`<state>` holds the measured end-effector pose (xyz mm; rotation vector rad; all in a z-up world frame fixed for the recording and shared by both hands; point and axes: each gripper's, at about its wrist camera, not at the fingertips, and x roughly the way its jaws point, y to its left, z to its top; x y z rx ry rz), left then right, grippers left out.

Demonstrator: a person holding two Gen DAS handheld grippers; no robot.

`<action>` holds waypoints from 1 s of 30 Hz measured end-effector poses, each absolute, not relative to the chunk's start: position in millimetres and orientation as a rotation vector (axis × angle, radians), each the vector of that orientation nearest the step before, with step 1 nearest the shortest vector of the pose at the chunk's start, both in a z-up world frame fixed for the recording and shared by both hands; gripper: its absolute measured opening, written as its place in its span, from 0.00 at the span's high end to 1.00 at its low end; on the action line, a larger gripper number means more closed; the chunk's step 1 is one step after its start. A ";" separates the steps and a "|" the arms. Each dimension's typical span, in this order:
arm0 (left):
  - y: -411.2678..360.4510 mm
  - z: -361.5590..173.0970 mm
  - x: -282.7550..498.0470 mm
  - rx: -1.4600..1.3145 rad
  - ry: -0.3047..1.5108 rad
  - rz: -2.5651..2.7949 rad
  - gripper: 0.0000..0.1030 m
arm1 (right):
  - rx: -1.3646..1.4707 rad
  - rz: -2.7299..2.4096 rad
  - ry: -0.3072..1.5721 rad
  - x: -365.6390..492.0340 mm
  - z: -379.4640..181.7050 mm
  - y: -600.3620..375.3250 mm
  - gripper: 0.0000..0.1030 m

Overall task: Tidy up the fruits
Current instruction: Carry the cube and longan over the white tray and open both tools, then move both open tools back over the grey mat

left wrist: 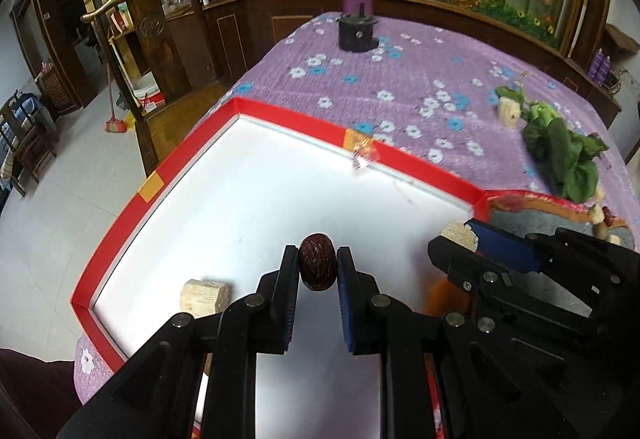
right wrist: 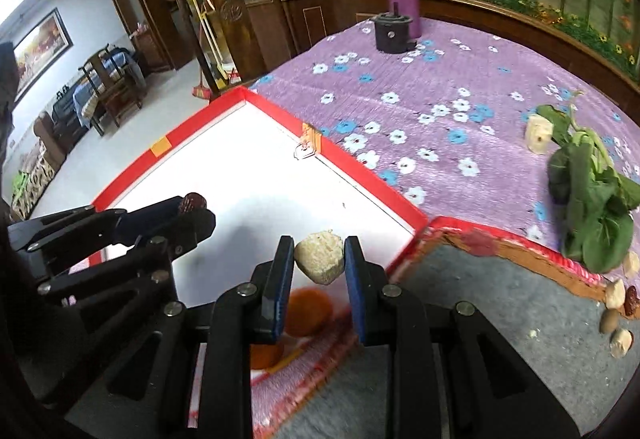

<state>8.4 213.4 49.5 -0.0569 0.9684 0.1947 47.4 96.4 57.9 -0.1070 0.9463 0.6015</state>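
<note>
Fruit in both grips, tray straight below

Left gripper (left wrist: 318, 263) clamped on a dark wrinkled date (left wrist: 317, 261), long axis upright between the pads, poised over the white tray (left wrist: 256, 175). Right gripper (right wrist: 319, 259) closed on a pale chunk (right wrist: 320, 258), just beside on the right, over the tray's near right corner. Another pale piece (left wrist: 205, 297) lying low and left of the left fingers. Likely next: straight down, then release.
</note>
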 end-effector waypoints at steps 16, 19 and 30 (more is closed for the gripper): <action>229.7 40.4 5.8 -0.074 0.981 0.233 0.53 | -0.109 0.546 0.988 57.9 40.0 102.0 0.61; 228.3 43.7 4.9 -0.071 0.970 0.231 0.53 | -0.094 0.543 0.976 56.3 44.3 98.3 0.58; 187.1 61.9 8.8 -0.043 0.928 0.163 0.53 | -0.039 0.512 0.901 40.4 70.0 61.1 0.58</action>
